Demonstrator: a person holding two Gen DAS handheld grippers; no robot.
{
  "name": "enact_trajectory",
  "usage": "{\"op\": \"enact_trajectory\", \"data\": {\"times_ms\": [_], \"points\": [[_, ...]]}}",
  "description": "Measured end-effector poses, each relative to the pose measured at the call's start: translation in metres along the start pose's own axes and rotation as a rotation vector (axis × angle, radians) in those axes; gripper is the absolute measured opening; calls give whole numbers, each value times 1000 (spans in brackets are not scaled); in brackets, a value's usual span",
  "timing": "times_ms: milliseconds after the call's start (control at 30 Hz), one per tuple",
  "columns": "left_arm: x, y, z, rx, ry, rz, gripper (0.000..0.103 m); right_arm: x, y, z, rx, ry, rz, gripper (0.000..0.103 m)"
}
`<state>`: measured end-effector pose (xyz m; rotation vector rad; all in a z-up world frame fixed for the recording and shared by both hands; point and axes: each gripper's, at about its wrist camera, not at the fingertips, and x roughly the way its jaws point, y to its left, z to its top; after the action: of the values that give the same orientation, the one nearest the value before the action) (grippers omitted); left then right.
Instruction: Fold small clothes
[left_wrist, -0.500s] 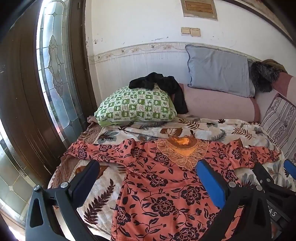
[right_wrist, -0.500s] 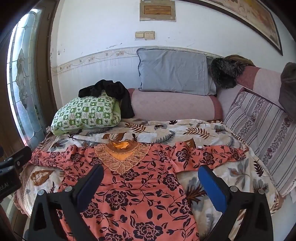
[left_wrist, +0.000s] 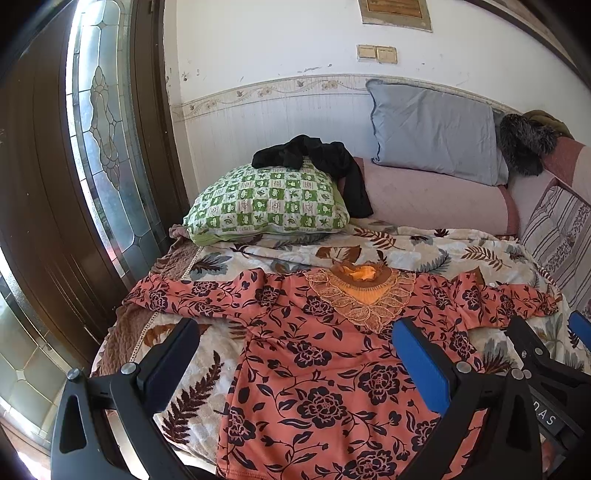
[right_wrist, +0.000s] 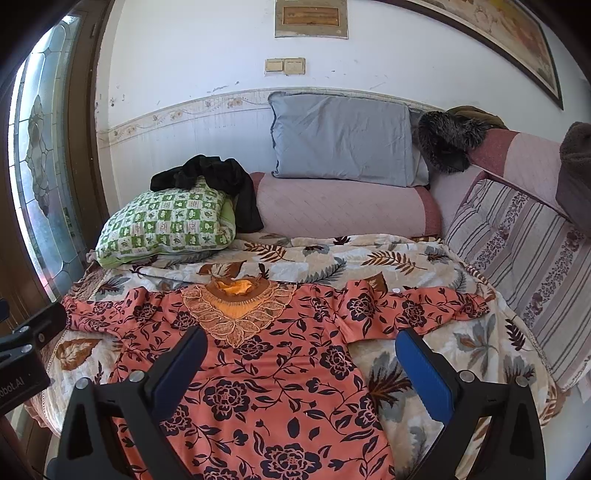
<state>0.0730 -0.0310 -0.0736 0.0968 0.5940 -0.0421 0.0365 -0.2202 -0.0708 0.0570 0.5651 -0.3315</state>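
Blouse lies flat beneath both parted jaws.

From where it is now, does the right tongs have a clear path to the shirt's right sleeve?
Probably yes. The right tongs are open above the shirt, and the sleeve lies flat and uncovered on the blanket just ahead.

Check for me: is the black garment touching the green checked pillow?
Touching. In the right wrist view the black garment lies draped over the top of the green checked pillow, with one end hanging down its right side; no gap shows between them.
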Motion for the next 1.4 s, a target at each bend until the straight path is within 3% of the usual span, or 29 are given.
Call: {"op": "enact_trajectory", "data": {"times_ms": [267, 667, 867, 1033, 1167, 1267, 1333, 1400], "points": [[5, -4, -1, 8, 7, 5, 103, 2, -4, -3, 8, -9, -5, 103], [43, -12, 3, 23, 36, 19, 103, 36, -3, -1, 47, 58, 25, 103], [90, -25, 5, 28, 61, 13, 103, 75, -5, 0, 27, 58, -14, 103], [155, -42, 2, 28, 68, -4, 103, 133, -21, -1, 63, 105, -33, 103], [220, -55, -11, 24, 127, -46, 103, 202, -62, -5, 178, 151, -11, 103], [264, -61, -25, 19, 175, -69, 103, 253, -117, -19, 315, 194, 55, 103], [282, -60, -36, 20, 188, -67, 103, 281, -172, -34, 490, 220, 63, 102], [297, -61, -43, 49, 224, -77, 103, 295, -231, -59, 742, 181, 69, 101]]}}
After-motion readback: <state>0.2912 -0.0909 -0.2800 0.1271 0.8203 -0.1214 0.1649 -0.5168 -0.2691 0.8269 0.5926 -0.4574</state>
